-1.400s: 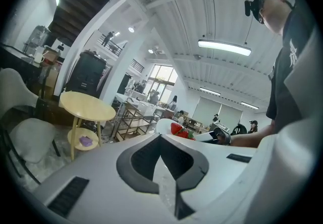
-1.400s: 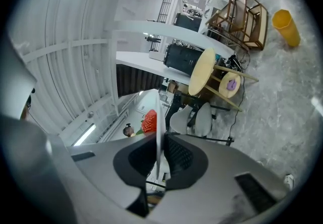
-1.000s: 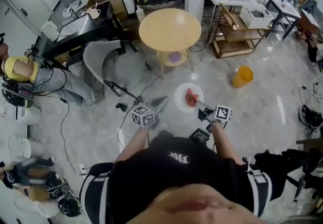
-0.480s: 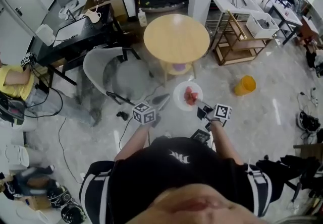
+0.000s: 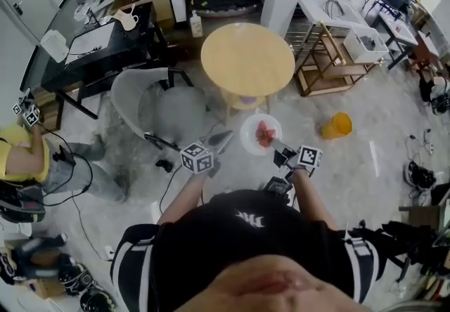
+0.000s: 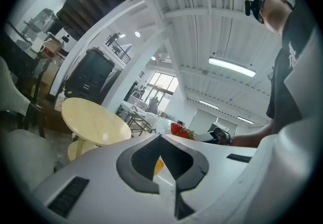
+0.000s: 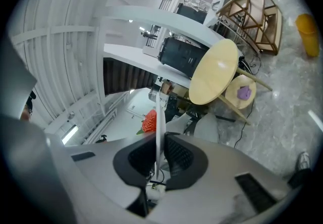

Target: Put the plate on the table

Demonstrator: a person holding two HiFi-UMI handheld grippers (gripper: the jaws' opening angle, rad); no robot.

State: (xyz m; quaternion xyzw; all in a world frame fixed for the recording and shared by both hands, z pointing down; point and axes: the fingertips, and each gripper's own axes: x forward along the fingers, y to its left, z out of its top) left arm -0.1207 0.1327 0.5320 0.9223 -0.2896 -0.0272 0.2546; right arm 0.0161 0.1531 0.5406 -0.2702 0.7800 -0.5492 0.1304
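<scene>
Plate [image 5: 260, 133], white and loaded with red strawberries [image 5: 265, 134], is held in the air above the floor, just short of the near edge of the round wooden table [image 5: 247, 57], whose top is bare. The carry is judged to be close to its end, and the set-down is not yet done.

For that step to be done well, the plate should be kept level so that the fruit is not rolled off. It should be brought past the table's near edge toward the middle, then lowered until its base lies flat on the top before the grip is let go. Only the rim is gripped, so sag and tilt should be watched.

The right gripper [image 5: 278, 148] is narrowed onto the plate's rim, which is seen edge-on between its pads in the right gripper view. The left gripper [image 5: 220, 140] is closed with nothing between its jaws and is held near the plate's left side, seemingly apart from it.
</scene>
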